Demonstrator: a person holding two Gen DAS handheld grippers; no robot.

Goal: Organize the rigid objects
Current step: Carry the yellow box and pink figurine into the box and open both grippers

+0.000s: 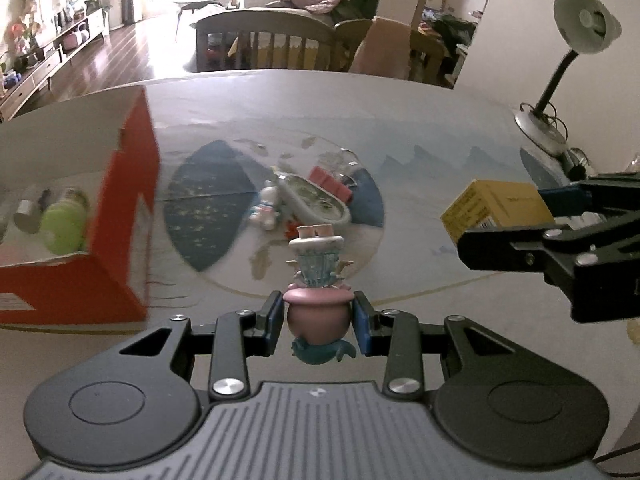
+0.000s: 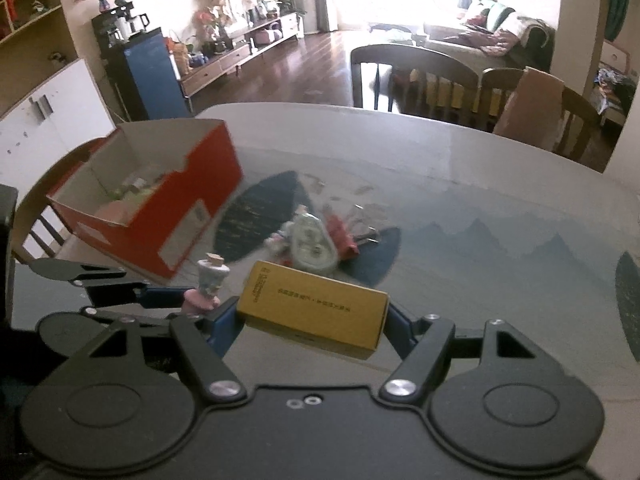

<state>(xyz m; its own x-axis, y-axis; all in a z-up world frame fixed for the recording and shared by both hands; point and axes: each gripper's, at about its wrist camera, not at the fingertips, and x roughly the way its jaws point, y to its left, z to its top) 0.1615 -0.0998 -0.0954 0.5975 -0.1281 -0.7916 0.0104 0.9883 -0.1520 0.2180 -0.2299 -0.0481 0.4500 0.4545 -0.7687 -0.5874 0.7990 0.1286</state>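
My left gripper is shut on a small pink and teal figurine and holds it above the table; the figurine also shows in the right wrist view. My right gripper is shut on a yellow box, held above the table to the right of the left gripper; the box shows in the left wrist view too. A red cardboard box stands at the left and holds a green bottle and other items. A pile of small objects lies mid-table.
The table has a mat with a blue pattern. A desk lamp stands at the far right. Chairs line the far table edge. The pile includes a white oval case and a red item.
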